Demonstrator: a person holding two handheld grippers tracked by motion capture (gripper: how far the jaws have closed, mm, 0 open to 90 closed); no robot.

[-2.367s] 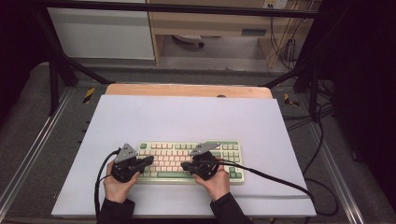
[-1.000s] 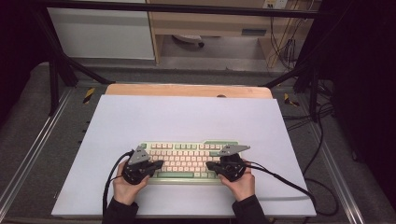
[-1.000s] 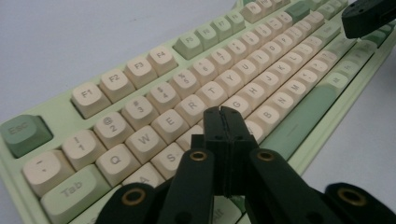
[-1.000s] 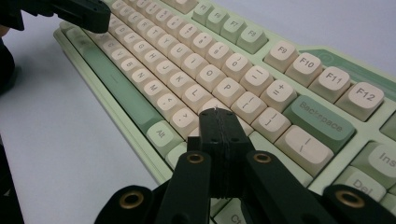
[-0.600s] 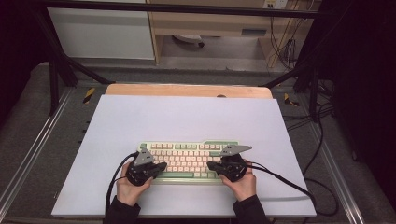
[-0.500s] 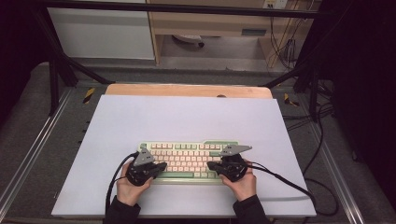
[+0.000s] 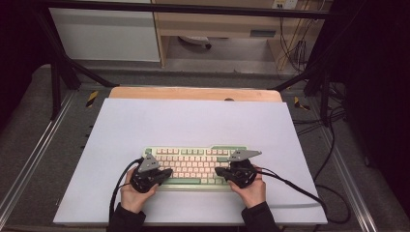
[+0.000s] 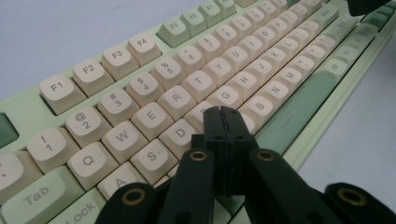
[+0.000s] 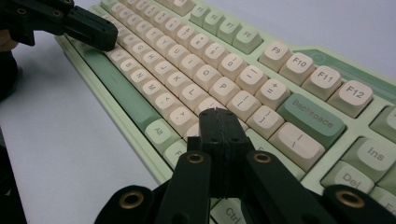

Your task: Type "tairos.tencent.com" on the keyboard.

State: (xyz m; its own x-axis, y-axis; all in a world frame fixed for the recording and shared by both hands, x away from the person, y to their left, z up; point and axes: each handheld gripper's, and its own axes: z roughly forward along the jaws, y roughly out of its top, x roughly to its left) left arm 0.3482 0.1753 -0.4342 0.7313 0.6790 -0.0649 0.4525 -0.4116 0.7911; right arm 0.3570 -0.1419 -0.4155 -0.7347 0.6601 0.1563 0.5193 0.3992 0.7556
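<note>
Above the F key (image 8: 201, 113), left tool (image 8: 225, 110)

A pale, lavender-white surface (image 7: 193, 121) spreads out ahead of the tongs and to both sides of them, with a strip of bare wood (image 7: 193, 93) along its far edge. One thing lies directly on it: a green keyboard with cream keys (image 7: 193, 162), set near the front edge, flat and square to it, right under both pairs of tongs.

keyboard (image 8: 196, 84) ends cropped, key under left gripper (image 8: 223, 112) tips hidden
</note>
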